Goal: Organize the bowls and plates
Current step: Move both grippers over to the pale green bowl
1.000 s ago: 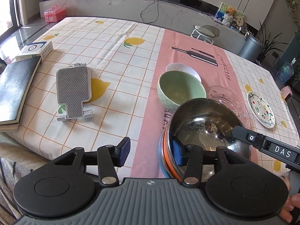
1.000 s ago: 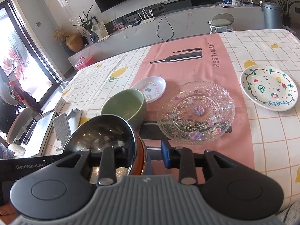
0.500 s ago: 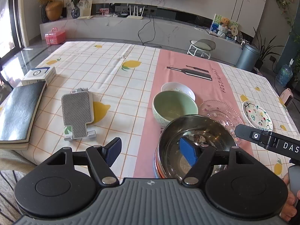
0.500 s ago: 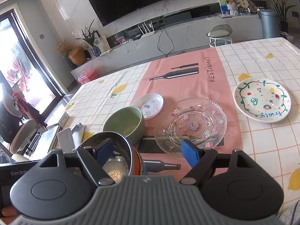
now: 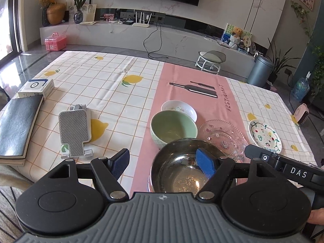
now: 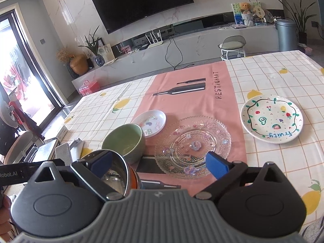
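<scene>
A steel bowl point(image 5: 178, 172) sits nested on an orange bowl point(image 6: 132, 180) at the table's near edge. My left gripper point(image 5: 163, 161) hovers above the steel bowl's left rim, jaws still opening, pads clear of it. My right gripper point(image 6: 159, 163) hangs over the right rim point(image 6: 121, 170), jaws also opening and touching nothing. Behind the stack stand a green bowl point(image 5: 174, 127), a small white dish point(image 5: 179, 109), a clear glass plate point(image 6: 192, 145) and a white fruit-painted plate point(image 6: 271, 119).
A grey mesh stand point(image 5: 74, 133) lies left of the bowls on the lemon-print cloth. A black notebook point(image 5: 16, 125) and a white box point(image 5: 36, 87) sit at the left edge. The right gripper's body point(image 5: 283, 168) reaches in from the right.
Both grippers' jaws have spread wide away from the steel bowl's rim, and both have lifted and drawn back a little. The steel bowl stays on the stack.
</scene>
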Motion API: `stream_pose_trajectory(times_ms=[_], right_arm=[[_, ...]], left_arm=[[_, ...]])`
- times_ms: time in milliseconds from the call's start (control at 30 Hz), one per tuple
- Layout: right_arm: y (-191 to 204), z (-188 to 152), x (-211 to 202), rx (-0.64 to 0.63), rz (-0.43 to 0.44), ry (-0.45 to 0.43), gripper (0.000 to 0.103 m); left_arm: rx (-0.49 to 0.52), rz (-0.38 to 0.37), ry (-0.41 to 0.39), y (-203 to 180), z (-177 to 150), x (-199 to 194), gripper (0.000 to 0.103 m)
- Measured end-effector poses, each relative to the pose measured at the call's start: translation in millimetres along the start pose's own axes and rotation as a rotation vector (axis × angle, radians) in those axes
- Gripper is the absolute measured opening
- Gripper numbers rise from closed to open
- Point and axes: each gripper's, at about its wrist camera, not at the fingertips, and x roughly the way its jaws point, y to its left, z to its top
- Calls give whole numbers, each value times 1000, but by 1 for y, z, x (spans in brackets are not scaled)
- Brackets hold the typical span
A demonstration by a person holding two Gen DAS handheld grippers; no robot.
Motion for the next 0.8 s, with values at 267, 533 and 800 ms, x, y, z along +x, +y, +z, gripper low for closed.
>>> stream_pose_trajectory(times_ms=[267, 533, 800], right_arm=[[-10, 12, -8, -51, -126, -41, 97], [-26, 39, -16, -23, -151, -52, 97], [-31, 53, 7, 31, -35, 38, 94]], left_arm=[[75, -62, 1, -22, 19, -2, 88], [177, -49, -32, -37, 43, 1, 88], [149, -6, 3, -13, 67, 34, 88]])
